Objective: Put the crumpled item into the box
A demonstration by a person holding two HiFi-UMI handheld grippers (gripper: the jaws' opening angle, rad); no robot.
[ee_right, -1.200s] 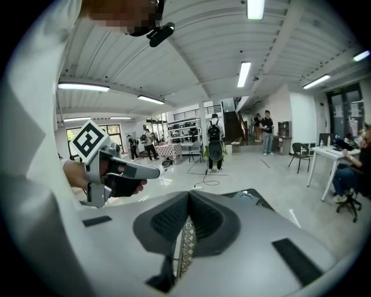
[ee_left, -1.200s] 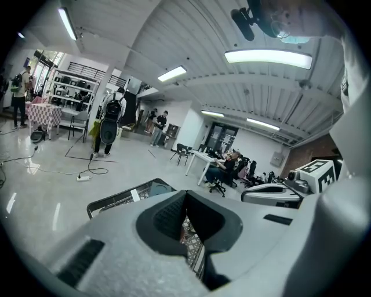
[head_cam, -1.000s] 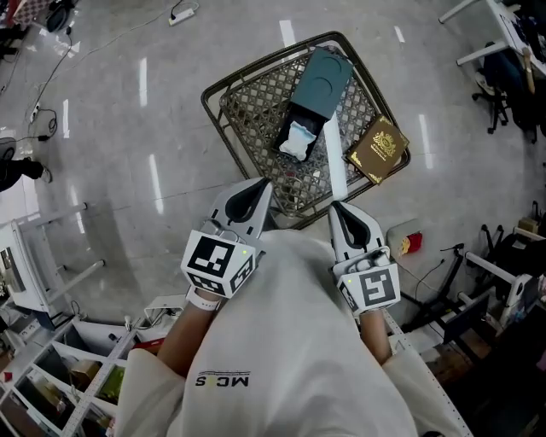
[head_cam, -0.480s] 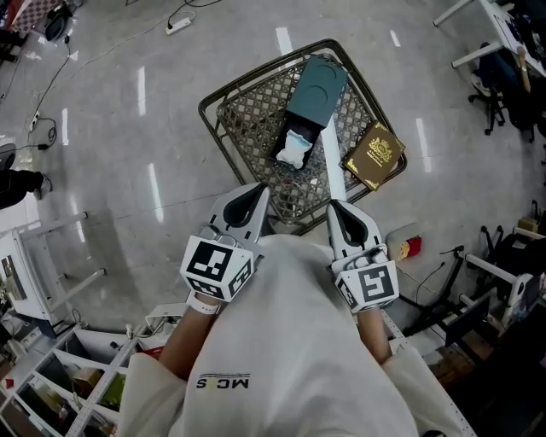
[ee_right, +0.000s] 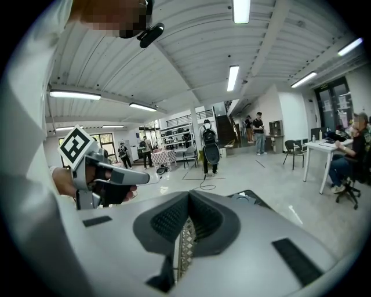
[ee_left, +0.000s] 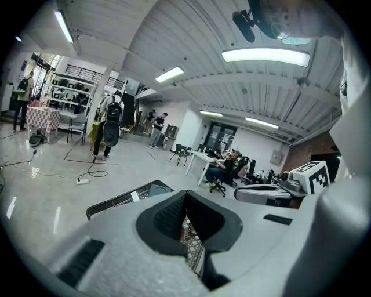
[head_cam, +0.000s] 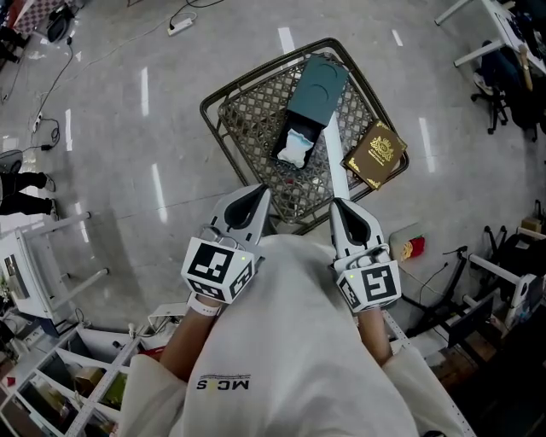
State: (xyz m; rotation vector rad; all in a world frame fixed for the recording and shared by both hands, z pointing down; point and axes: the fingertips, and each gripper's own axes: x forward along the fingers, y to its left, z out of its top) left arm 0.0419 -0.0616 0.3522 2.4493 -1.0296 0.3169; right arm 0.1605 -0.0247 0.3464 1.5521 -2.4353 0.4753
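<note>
A teal box lies on a wire-mesh table in the head view, its near end open. A crumpled white item sits in that open end. My left gripper is shut and holds nothing, its tip over the table's near edge. My right gripper is also shut and holds nothing, close beside a long white strip. Both are held close to my chest. In the left gripper view the left gripper shows mesh below it; the right gripper shows the same in its own view.
A brown booklet with a gold emblem rests on the table's right corner. A red and yellow object lies on the floor to the right. Shelving stands at lower left. A power strip and cables lie on the far floor. People stand in the hall.
Both grippers stay where they were, shut. Only the head view has shifted slightly, and a person at the left edge has stepped further in.
</note>
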